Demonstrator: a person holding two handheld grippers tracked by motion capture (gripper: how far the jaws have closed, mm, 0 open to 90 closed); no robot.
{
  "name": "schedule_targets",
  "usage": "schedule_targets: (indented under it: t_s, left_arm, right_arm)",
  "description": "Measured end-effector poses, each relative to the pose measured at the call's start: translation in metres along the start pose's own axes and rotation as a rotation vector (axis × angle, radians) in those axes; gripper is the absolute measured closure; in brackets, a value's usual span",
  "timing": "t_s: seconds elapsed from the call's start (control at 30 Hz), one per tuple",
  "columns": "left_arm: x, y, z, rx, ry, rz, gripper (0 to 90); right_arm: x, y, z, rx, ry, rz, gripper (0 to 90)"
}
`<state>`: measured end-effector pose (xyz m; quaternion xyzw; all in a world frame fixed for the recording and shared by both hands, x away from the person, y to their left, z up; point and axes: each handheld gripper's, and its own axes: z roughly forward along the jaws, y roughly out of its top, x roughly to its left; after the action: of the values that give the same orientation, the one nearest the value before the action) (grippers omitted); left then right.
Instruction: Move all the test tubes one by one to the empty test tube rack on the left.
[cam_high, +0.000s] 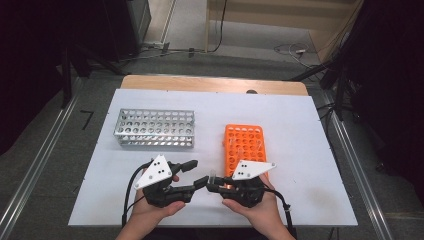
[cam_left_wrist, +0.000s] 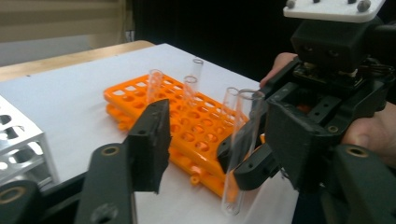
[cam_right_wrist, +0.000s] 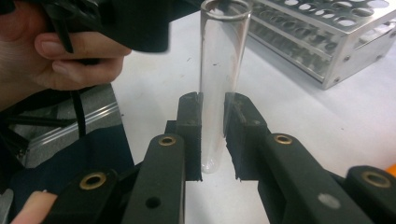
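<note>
Between the right gripper's (cam_right_wrist: 213, 135) matt black plastic jaws stands a clear, glossy glass test tube (cam_right_wrist: 219, 70); beyond them, a shiny perforated metal rack (cam_right_wrist: 322, 42); beside them, a smooth orange plastic rack (cam_high: 243, 142).

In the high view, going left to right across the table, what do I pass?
Metal rack → left gripper, jaws apart → clear test tube held upright by the right gripper → orange rack. The two grippers meet at the near edge of the white table; the racks lie farther back.
</note>
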<state>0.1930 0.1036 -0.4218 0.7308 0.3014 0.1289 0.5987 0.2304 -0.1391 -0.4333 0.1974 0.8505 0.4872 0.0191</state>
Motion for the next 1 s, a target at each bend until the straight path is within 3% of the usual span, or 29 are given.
schedule_targets:
  t_s: [0.1, 0.3, 0.4, 0.67, 1.0]
  left_arm:
    - [-0.003, -0.001, 0.003, -0.002, -0.024, 0.006, 49.7]
    - [-0.006, -0.003, 0.009, 0.024, -0.015, 0.021, 59.9]
    - [-0.01, -0.003, 0.011, 0.035, -0.009, 0.049, 62.7]
    - [-0.012, -0.003, 0.012, 0.042, -0.021, 0.053, 73.9]
    - [-0.011, -0.002, 0.011, 0.036, -0.037, 0.057, 75.3]
  right_arm:
    - [0.002, 0.0, 0.004, 0.009, 0.004, -0.01, 73.8]
    - [0.006, 0.0, 0.007, 0.014, 0.017, -0.015, 73.7]
    - [0.007, 0.001, 0.008, 0.016, 0.022, -0.023, 73.7]
    - [0.01, 0.002, 0.009, 0.018, 0.023, -0.034, 73.7]
    - [0.008, 0.001, 0.008, 0.01, 0.037, -0.039, 73.0]
